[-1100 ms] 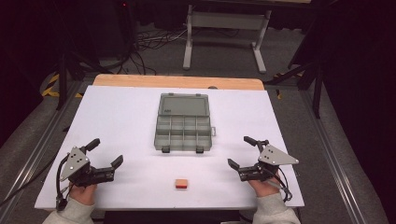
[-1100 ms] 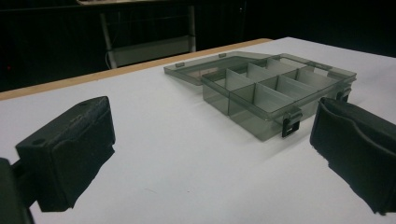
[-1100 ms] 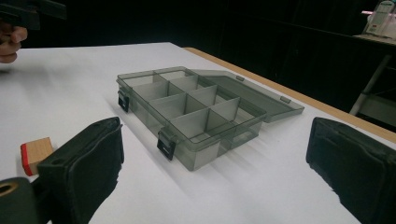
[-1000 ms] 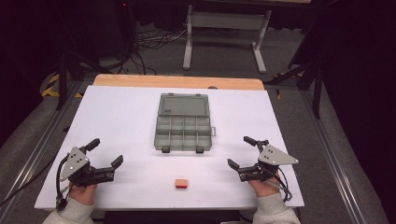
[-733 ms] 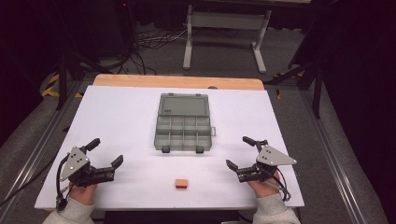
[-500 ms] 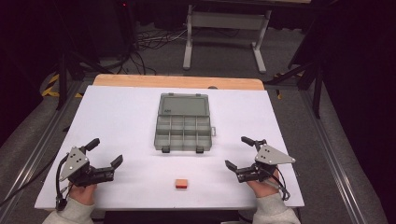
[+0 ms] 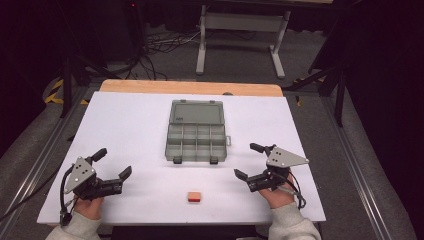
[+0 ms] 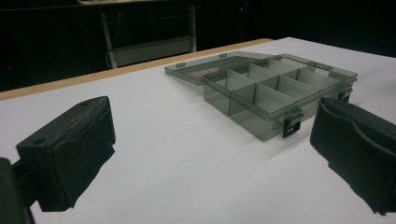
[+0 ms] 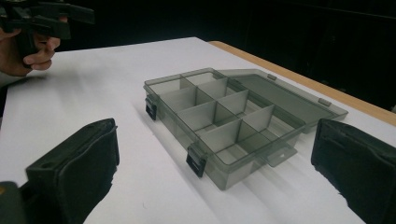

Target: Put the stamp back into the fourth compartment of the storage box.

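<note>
Two open hand-held grippers wait either side of an empty organiser box.

The box [image 7: 196, 138] lies mid-surface, lid flat toward the far edge; a small orange block [image 7: 194, 197] sits near the front edge. The left hand-held gripper [image 7: 111, 168] and right hand-held gripper [image 7: 250, 161] hold nothing, jaws wide. The block looks the likely pick: come down square over it and close gently.

Smoky grey see-through organizer box [image 7: 196, 142], lying flat and open ahead of and between the left tongs [image 7: 111, 167] and the right tongs [image 7: 250, 161], lid [image 7: 195, 112] folded back flat on the far side. Eight empty compartments in two rows, two black latches [image 7: 177, 160] on the near edge. Small orange block [image 7: 194, 197] lying nearer, between both tongs, apart from each.
</note>
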`<state>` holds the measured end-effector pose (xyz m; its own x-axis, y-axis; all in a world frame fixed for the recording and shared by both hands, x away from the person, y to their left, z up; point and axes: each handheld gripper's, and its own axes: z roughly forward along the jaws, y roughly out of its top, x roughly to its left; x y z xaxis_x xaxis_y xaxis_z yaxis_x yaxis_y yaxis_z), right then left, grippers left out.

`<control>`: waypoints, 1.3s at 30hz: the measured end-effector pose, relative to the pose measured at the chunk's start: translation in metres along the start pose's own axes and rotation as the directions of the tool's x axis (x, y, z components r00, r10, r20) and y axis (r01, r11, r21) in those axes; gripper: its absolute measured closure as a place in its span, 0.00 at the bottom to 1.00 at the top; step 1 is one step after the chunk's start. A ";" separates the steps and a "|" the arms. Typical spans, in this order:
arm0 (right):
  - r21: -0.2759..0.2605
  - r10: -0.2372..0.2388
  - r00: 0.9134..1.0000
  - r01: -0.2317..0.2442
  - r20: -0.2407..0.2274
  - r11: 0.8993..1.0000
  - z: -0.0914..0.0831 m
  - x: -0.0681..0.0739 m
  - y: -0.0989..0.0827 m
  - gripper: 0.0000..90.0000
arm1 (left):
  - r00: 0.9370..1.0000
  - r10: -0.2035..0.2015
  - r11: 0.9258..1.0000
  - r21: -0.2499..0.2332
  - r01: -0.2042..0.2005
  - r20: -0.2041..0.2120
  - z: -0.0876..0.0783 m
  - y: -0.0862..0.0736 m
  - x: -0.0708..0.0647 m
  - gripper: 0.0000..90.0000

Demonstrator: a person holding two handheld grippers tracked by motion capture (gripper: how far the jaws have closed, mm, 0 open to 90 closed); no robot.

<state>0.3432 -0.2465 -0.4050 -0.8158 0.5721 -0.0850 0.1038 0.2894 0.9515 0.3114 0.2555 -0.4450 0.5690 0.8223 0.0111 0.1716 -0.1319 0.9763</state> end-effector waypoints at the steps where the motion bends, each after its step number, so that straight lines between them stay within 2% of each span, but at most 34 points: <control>1: 0.005 -0.005 1.000 0.005 -0.007 1.000 0.002 0.001 0.002 0.03 | 1.000 0.000 1.000 0.000 0.000 0.000 0.000 0.000 0.000 0.01; 18: 0.051 -0.058 0.992 0.064 -0.110 0.997 0.035 0.006 0.030 0.06 | 1.000 -0.005 1.000 0.001 0.005 0.000 0.001 -0.001 0.000 0.01; 34: 0.074 -0.114 0.975 0.130 -0.192 0.989 0.068 0.020 0.059 0.09 | 1.000 -0.001 1.000 -0.001 0.001 0.007 0.001 -0.001 0.001 0.01; 39: 0.084 -0.114 0.967 0.136 -0.227 0.987 0.076 0.021 0.063 0.11 | 1.000 0.000 1.000 -0.001 0.000 0.007 0.001 -0.001 0.001 0.01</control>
<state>0.3755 -0.1578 -0.3692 -0.9301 0.3459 -0.1234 0.0394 0.4281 0.9029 0.3124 0.2559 -0.4459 0.5748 0.8182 0.0096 0.1710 -0.1316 0.9764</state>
